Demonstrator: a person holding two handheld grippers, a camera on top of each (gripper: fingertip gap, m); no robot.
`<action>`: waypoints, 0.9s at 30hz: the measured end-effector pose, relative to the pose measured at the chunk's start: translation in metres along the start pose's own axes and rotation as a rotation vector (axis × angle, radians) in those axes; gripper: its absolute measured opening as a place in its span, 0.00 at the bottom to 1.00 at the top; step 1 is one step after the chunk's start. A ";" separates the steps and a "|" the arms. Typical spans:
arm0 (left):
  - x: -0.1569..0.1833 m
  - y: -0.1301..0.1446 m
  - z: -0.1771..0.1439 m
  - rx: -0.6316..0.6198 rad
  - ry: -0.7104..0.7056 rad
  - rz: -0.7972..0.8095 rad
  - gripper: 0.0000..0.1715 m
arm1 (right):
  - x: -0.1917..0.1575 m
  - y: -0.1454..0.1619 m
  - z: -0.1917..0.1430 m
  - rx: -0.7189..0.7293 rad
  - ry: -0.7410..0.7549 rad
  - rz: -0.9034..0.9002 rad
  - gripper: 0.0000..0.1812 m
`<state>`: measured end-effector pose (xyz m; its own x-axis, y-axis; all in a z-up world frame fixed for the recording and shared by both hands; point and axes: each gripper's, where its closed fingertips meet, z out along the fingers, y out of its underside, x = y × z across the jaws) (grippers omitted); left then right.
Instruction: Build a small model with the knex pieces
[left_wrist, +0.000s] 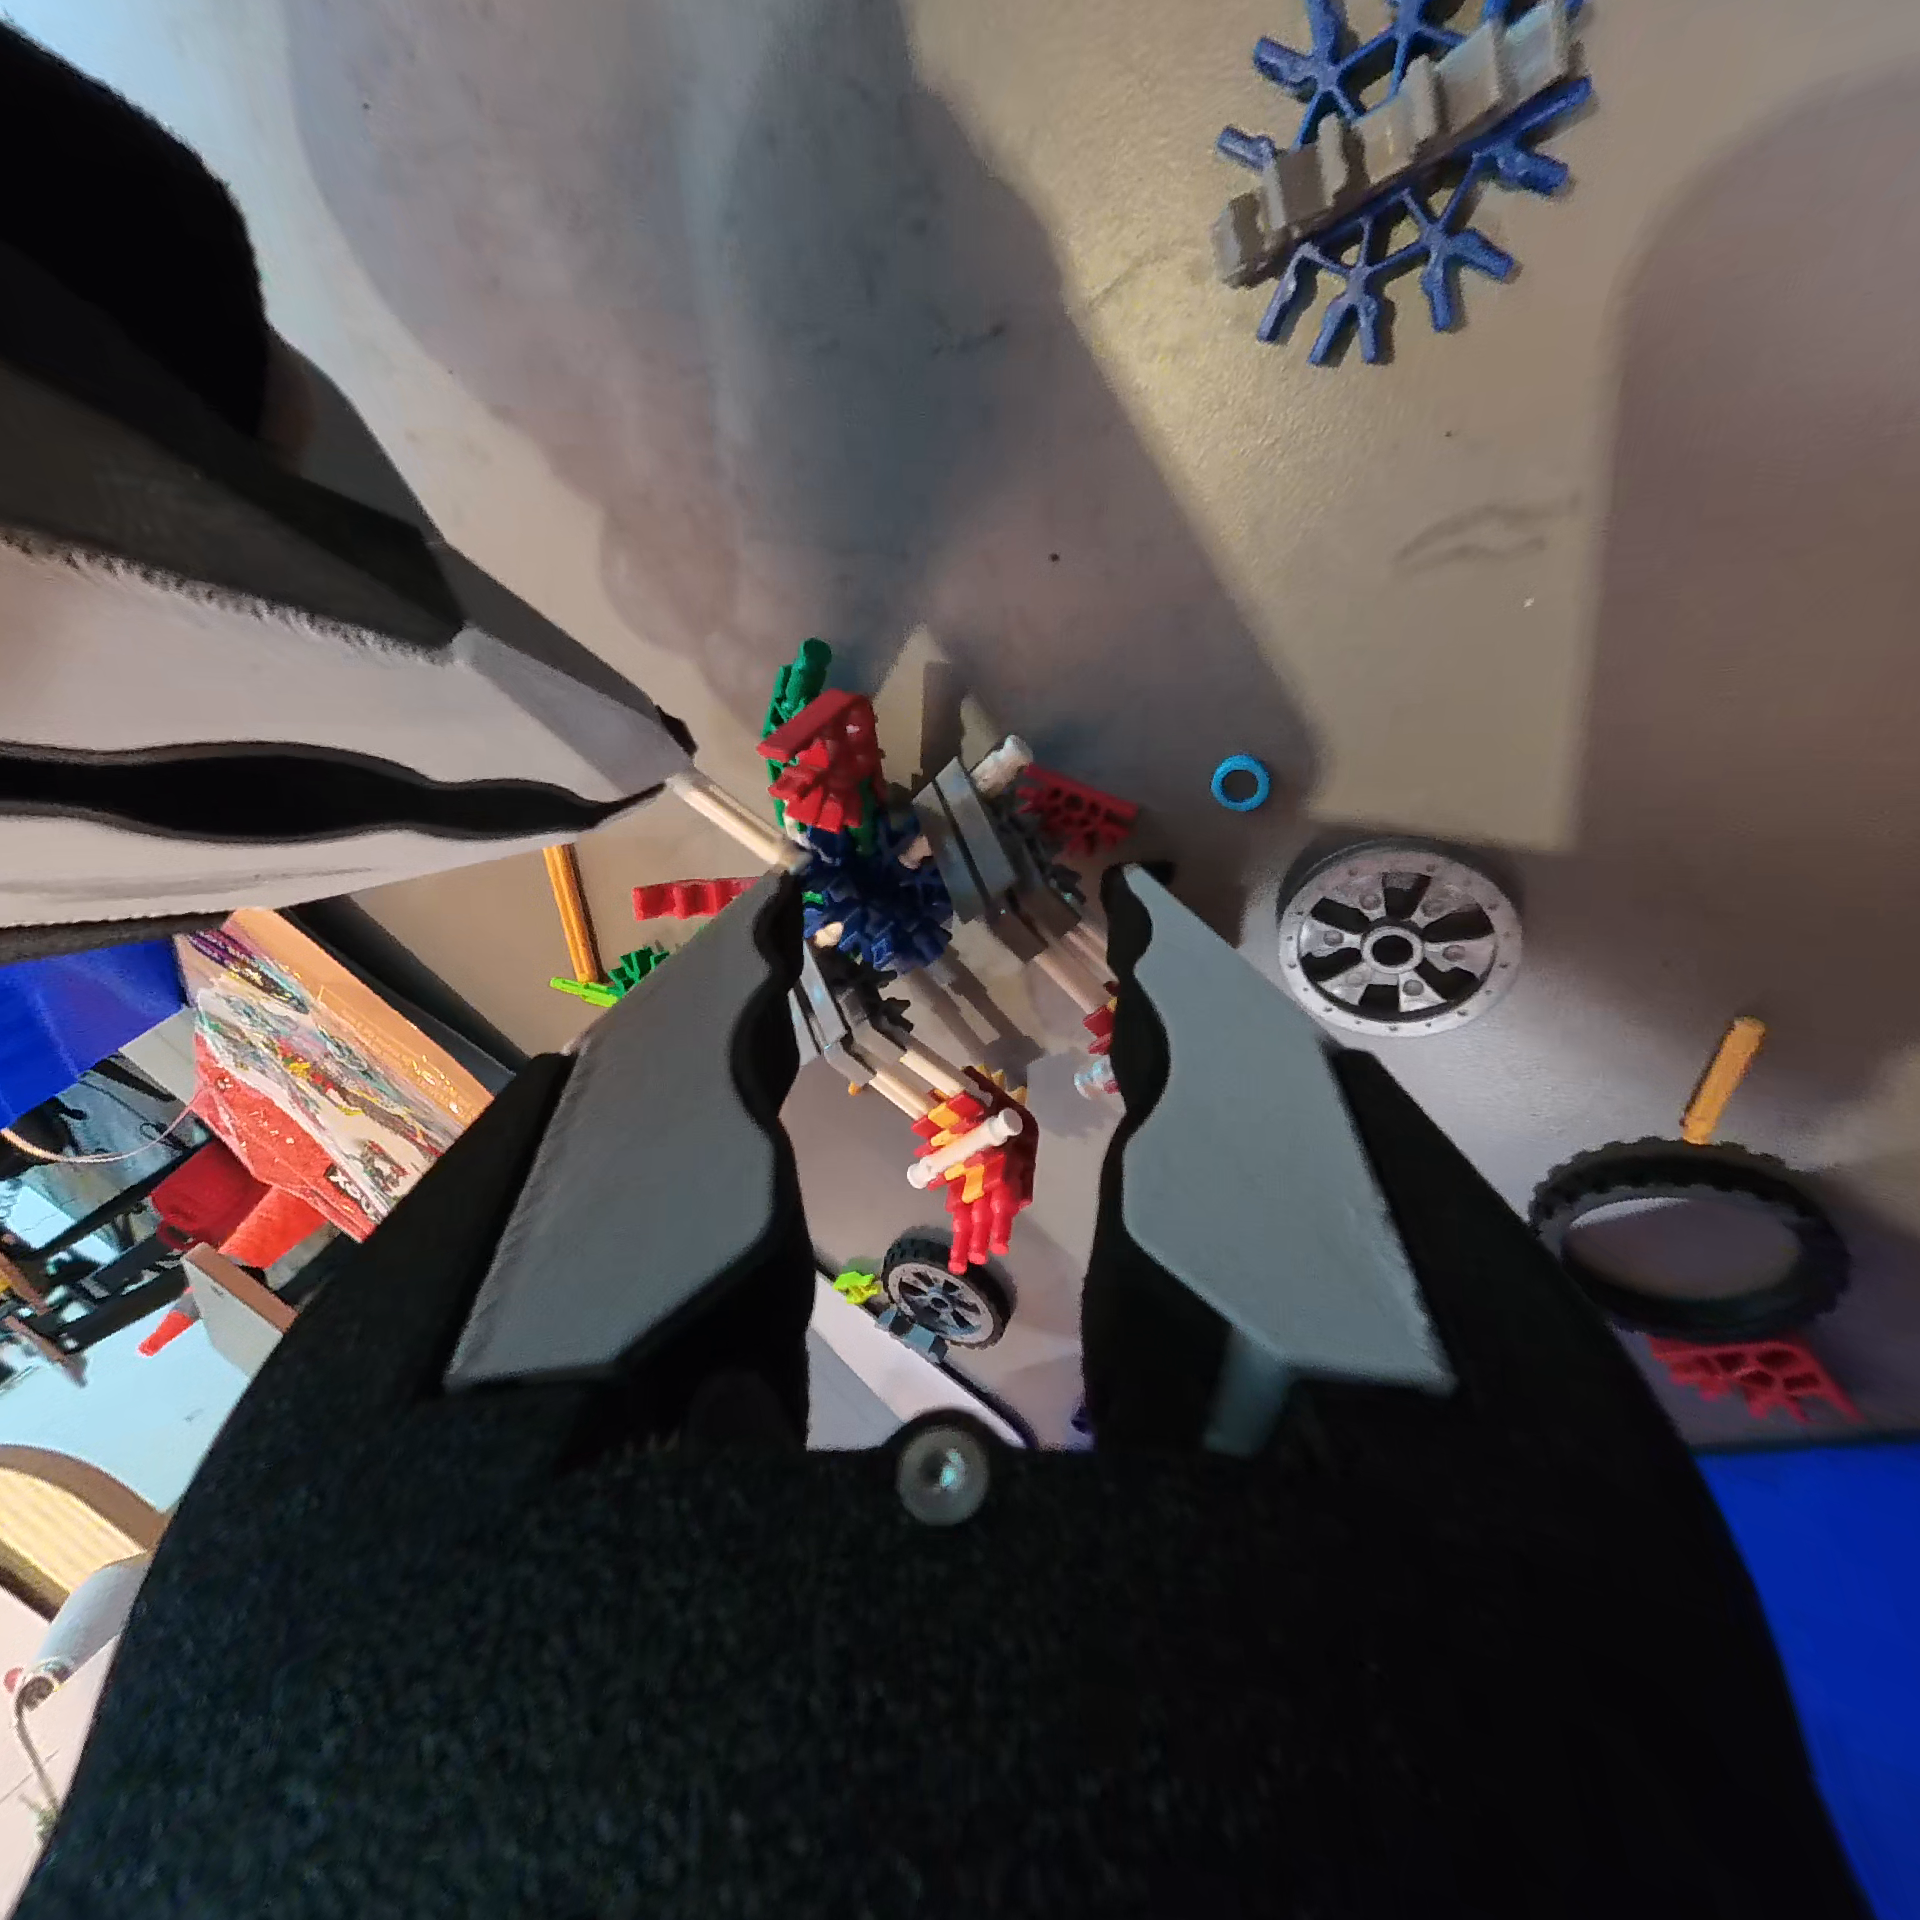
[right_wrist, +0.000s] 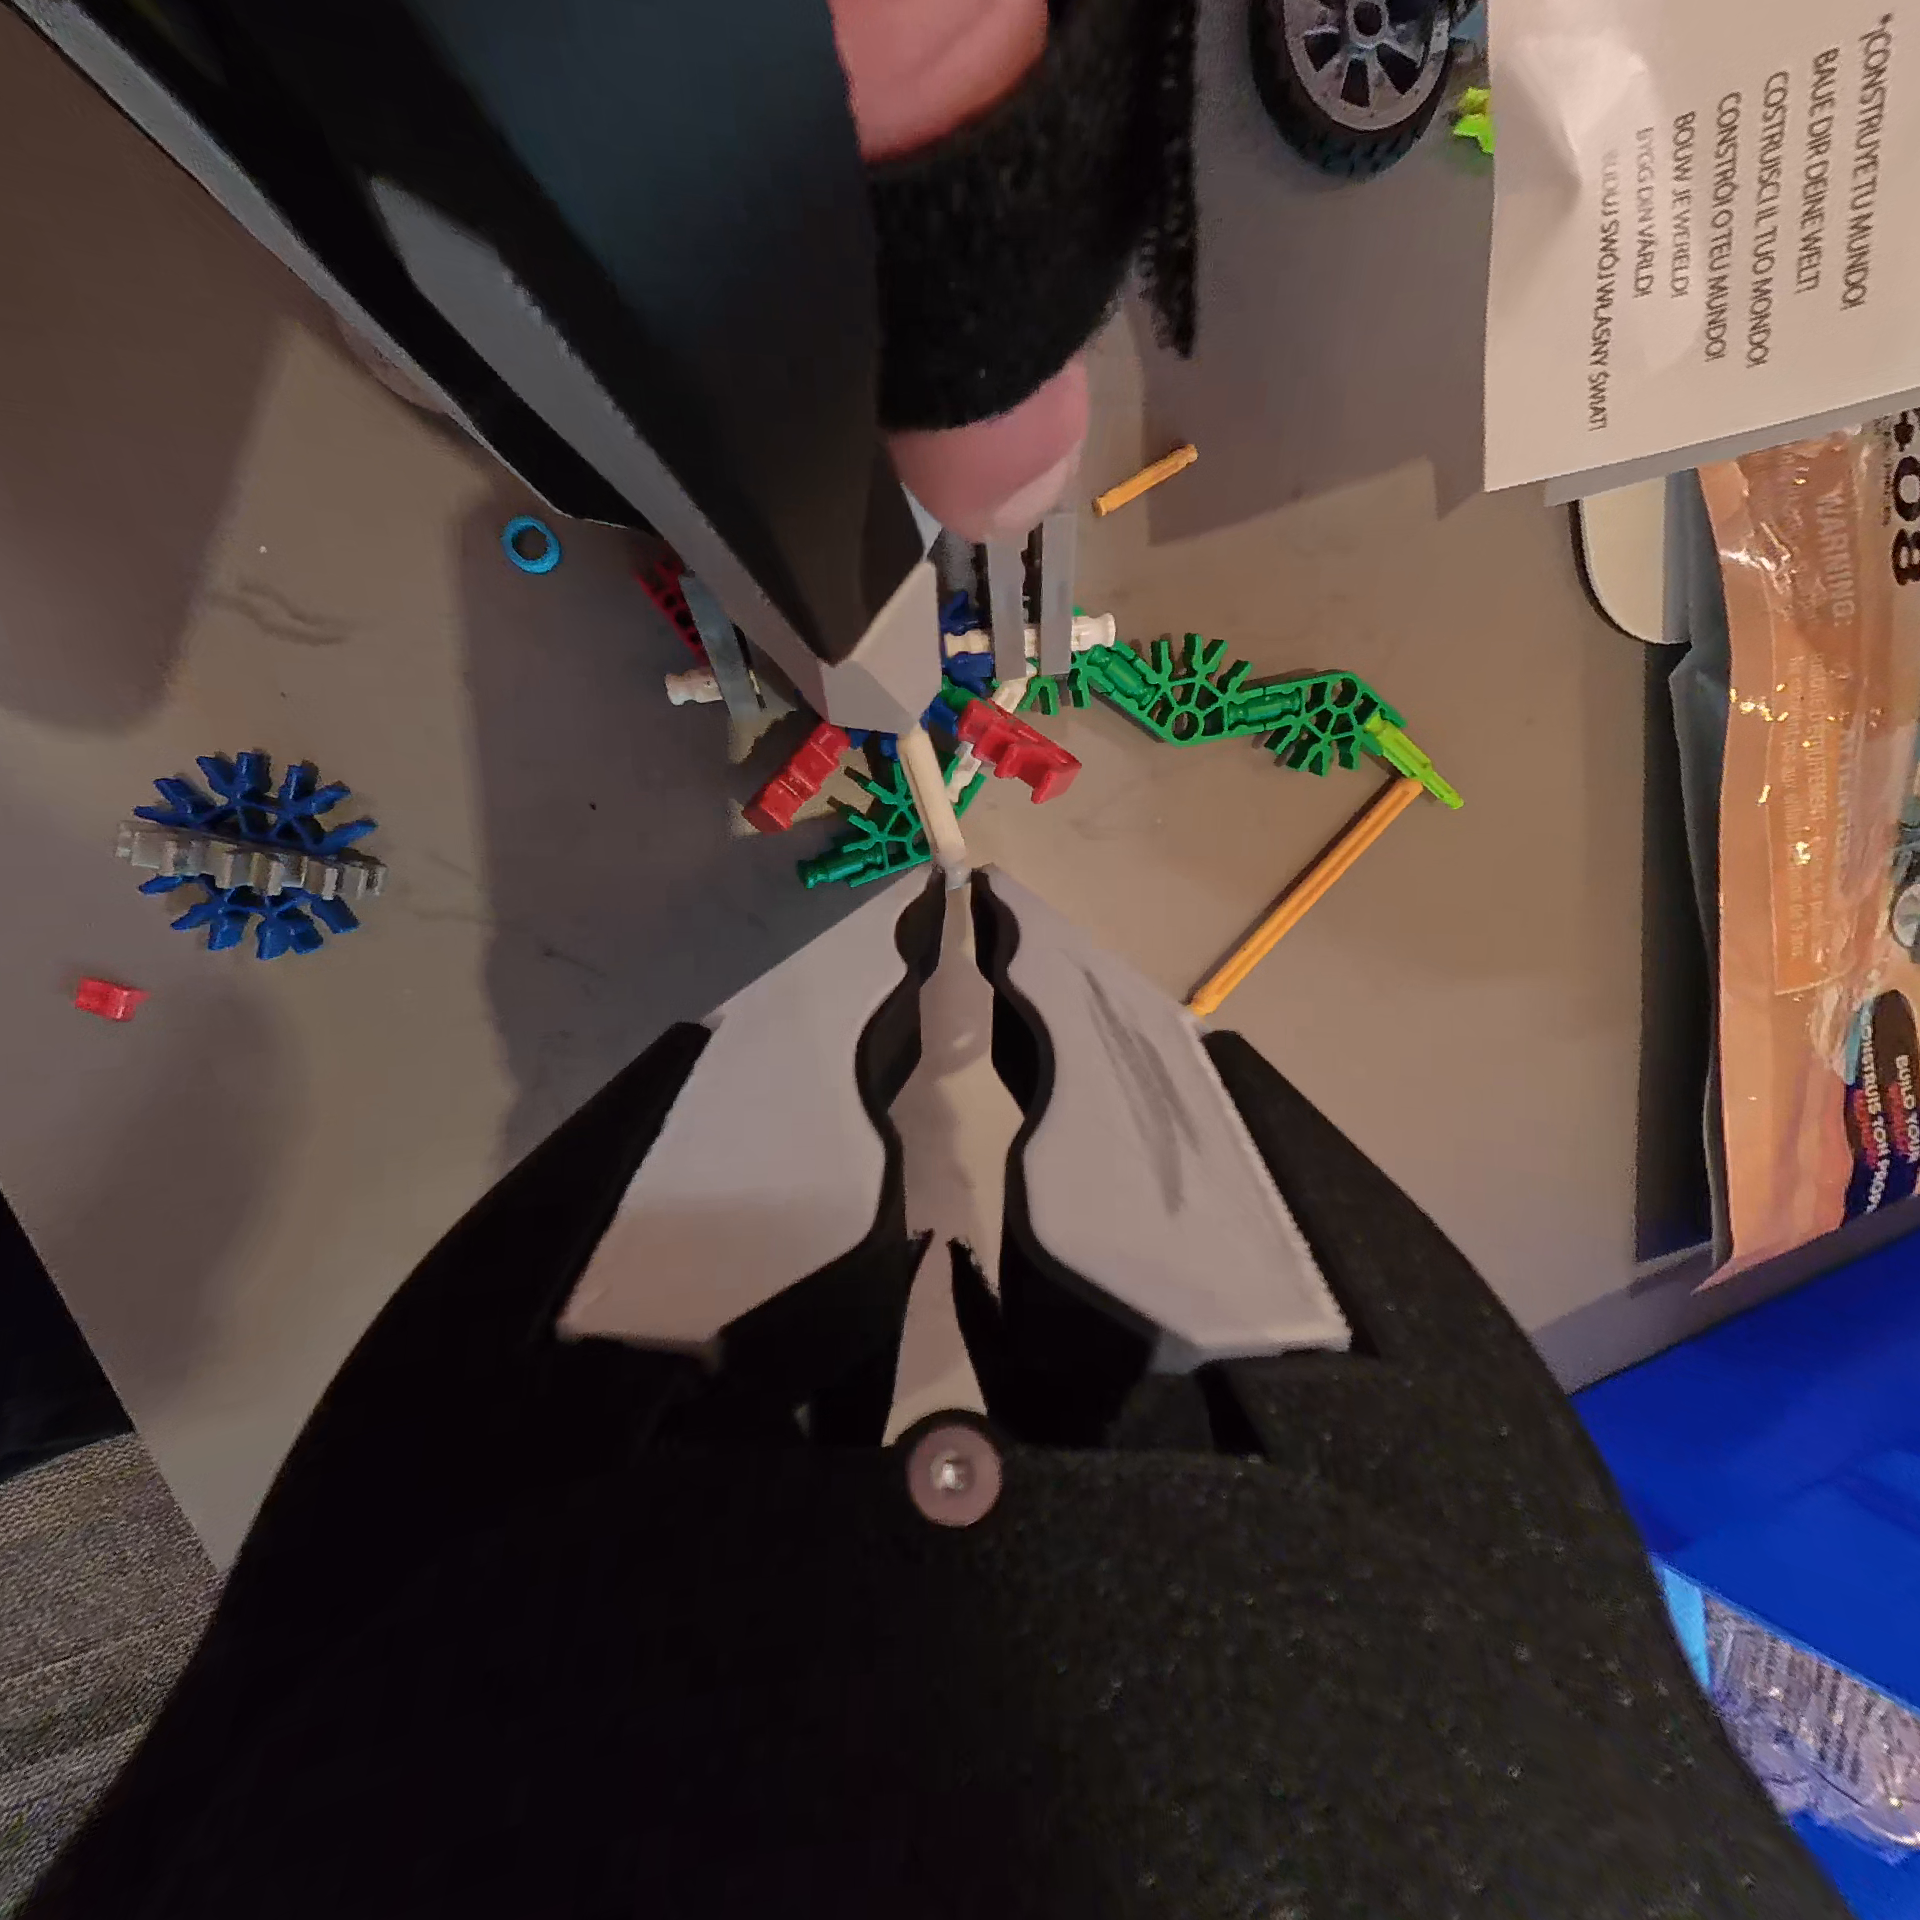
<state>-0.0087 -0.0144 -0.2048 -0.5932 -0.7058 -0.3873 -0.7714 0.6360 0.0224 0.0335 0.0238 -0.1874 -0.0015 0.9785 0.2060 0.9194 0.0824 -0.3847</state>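
Right gripper (right_wrist: 958, 883) pinched tight on the near end of a thin white plastic rod (right_wrist: 930, 798), its far tip plugged into the multicoloured plastic rod-and-connector model (left_wrist: 914, 935) just ahead. Left gripper (left_wrist: 951, 883) spread wide around that model's grey and blue middle, not visibly clamping. Likely trouble: rod slipping from so shallow a pinch, or model twisting loose under a skewed push.

In the middle of my left view I see the toy model (left_wrist: 914, 966) made of grey, white, red and blue sticks and stars. My left gripper (left_wrist: 948, 894) is wide around it. My right gripper (right_wrist: 961, 891) pinches the end of a white rod (right_wrist: 928, 792) that pokes into the model's blue star
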 end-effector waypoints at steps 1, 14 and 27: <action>0.000 0.000 0.001 0.001 -0.006 0.004 0.34 | 0.000 0.001 0.000 -0.006 0.003 0.001 0.02; -0.002 0.001 0.003 -0.025 -0.028 0.048 0.32 | -0.002 0.000 0.001 -0.018 -0.003 0.033 0.02; -0.005 0.003 0.005 -0.044 -0.044 0.048 0.32 | -0.003 0.000 0.004 0.006 0.000 0.080 0.02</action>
<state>-0.0069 -0.0080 -0.2075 -0.6197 -0.6597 -0.4252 -0.7522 0.6538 0.0820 0.0322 0.0218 -0.1917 0.0721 0.9820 0.1746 0.9141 0.0049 -0.4055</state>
